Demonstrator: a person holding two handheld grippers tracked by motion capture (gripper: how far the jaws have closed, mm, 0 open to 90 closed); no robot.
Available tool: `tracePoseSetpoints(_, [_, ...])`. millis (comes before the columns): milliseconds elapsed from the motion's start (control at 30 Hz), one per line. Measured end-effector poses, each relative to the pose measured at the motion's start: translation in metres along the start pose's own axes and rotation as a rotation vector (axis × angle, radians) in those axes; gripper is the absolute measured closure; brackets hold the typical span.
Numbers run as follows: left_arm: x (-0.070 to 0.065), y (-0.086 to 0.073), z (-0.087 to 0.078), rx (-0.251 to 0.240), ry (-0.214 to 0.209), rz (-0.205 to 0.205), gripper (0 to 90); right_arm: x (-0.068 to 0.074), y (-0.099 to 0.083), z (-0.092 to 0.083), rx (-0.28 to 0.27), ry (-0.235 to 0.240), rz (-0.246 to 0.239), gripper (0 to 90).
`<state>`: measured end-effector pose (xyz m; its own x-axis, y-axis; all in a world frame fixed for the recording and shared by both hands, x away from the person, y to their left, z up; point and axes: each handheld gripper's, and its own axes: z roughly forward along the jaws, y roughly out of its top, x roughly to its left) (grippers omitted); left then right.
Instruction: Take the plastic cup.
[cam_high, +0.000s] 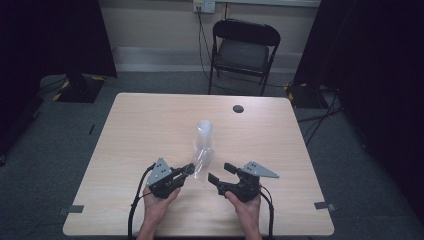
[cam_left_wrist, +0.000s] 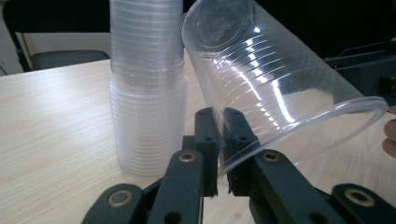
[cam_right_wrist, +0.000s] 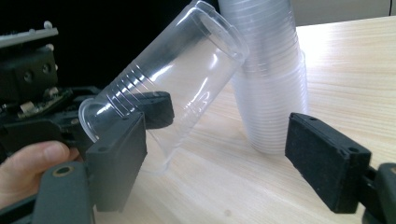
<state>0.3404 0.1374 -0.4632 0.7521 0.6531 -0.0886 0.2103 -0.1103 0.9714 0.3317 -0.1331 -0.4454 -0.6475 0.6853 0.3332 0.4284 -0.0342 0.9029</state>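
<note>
A tall stack of clear plastic cups (cam_high: 204, 135) (cam_left_wrist: 147, 88) (cam_right_wrist: 271, 79) stands upside down near the middle of the wooden table (cam_high: 150, 125). My left gripper (cam_high: 189, 170) (cam_left_wrist: 219, 140) is shut on the rim of a single clear cup (cam_high: 201, 167) (cam_left_wrist: 275, 88) (cam_right_wrist: 173, 88), which leans tilted against the stack with its base up. My right gripper (cam_high: 221, 173) (cam_right_wrist: 215, 154) stands open just right of that cup, jaws apart with nothing between them. The left gripper's jaw shows through the cup wall in the right gripper view.
A dark round hole (cam_high: 238, 108) sits near the table's far edge. A black folding chair (cam_high: 243, 50) stands beyond the table. Tape marks (cam_high: 75, 208) lie at the front corners. Cables trail from both grippers toward the near edge.
</note>
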Motion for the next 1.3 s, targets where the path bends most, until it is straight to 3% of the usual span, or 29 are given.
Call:
tracePoseSetpoints(300, [0.002, -0.001, 0.001, 0.043, -0.029, -0.002, 85.5, 0.002, -0.003, 0.002, 0.049, -0.030, -0.089, 20.7])
tracePoseSetpoints(500, [0.003, 0.001, 0.003, 0.099, -0.053, 0.014, 85.5, 0.005, -0.004, 0.003, 0.089, -0.049, -0.170, 20.8])
tracePoseSetpoints(967, [0.006, -0.002, 0.008, 0.186, -0.114, -0.027, 85.5, 0.009, -0.010, 0.005, 0.171, -0.141, -0.352, 19.4])
tracePoseSetpoints(1133, [0.005, 0.002, 0.010, 0.223, -0.115, -0.010, 85.8, 0.010, -0.014, 0.006, 0.188, -0.158, -0.398, 19.2])
tracePoseSetpoints(1300, [0.004, 0.009, 0.013, 0.280, -0.151, -0.004, 86.2, 0.010, -0.018, 0.006, 0.202, -0.175, -0.449, 18.8])
